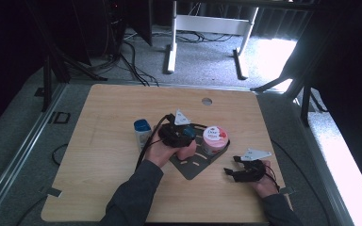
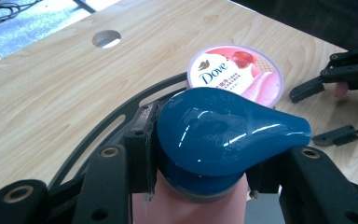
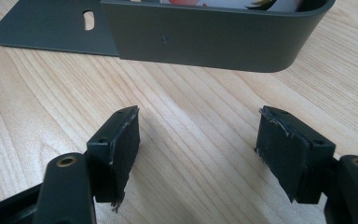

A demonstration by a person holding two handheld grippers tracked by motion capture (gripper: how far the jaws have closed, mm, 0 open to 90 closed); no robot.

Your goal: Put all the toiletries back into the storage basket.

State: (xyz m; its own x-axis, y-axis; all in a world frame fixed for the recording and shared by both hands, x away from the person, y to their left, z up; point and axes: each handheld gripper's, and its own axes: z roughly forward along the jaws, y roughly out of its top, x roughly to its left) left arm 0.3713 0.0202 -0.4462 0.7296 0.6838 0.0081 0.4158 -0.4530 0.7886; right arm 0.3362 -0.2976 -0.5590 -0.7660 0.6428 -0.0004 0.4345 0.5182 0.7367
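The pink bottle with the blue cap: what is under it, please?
The pink bottle is gripped below its blue cap by the left gripper. It seems over the dark metal tray, beside the Dove jar; its base is hidden.

The pump cap point(image 2: 223, 133) is glossy blue plastic on a matt pink bottle point(image 2: 191, 210). The tabletop point(image 2: 51, 93) is smooth pale wood grain; the tray point(image 3: 205, 42) is matt dark metal.

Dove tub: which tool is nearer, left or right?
Left. The left tool, shut on the pink bottle with the blue cap, sits right beside the Dove tub. The right tool rests open on the table, apart from it.
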